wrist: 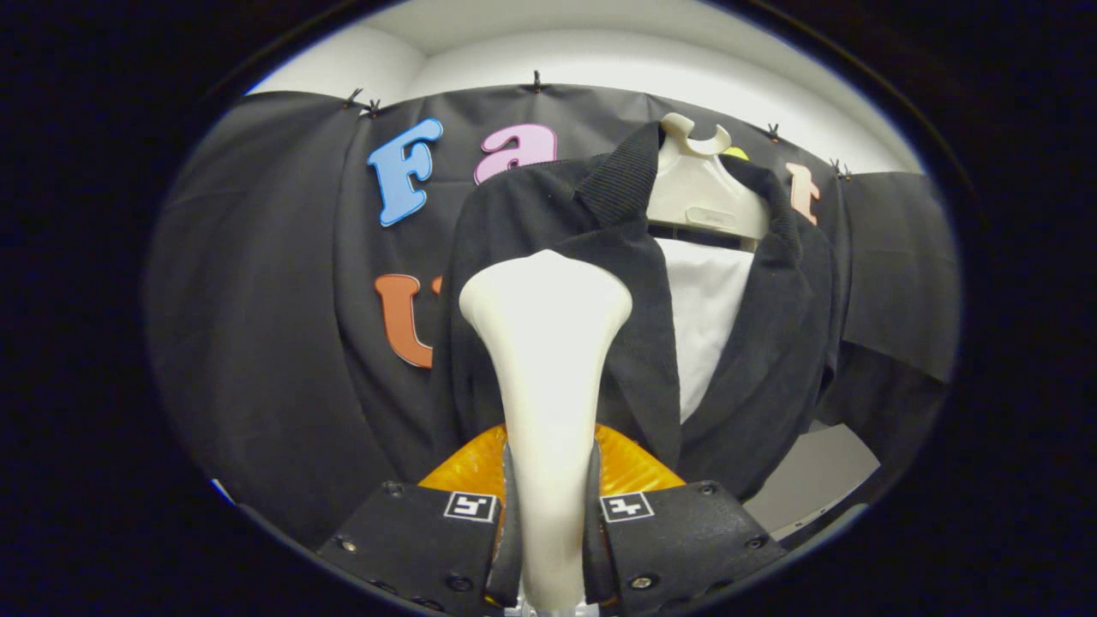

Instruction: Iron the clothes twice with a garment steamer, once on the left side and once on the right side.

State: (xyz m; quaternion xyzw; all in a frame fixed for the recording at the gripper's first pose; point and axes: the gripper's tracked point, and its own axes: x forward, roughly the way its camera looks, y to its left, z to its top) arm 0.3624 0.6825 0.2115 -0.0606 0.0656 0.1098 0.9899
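Observation:
My gripper [548,523] is shut on the cream-white garment steamer [548,360], both fingers pressing on its handle. The steamer rises straight up between the fingers and widens into a flat head. That head rests against, or just in front of, the left front panel of a black jacket [548,214]; I cannot tell whether it touches. The jacket hangs open on a cream hanger [698,193], with a white lining or shirt [707,300] showing between its lapels. The right front panel [771,343] hangs beyond the steamer to the right.
An orange translucent part [467,467] sits just behind the fingers at the steamer's base. Black cloth [257,300] lines the booth behind the jacket. A pale wall or floor surface [814,471] shows below the jacket on the right.

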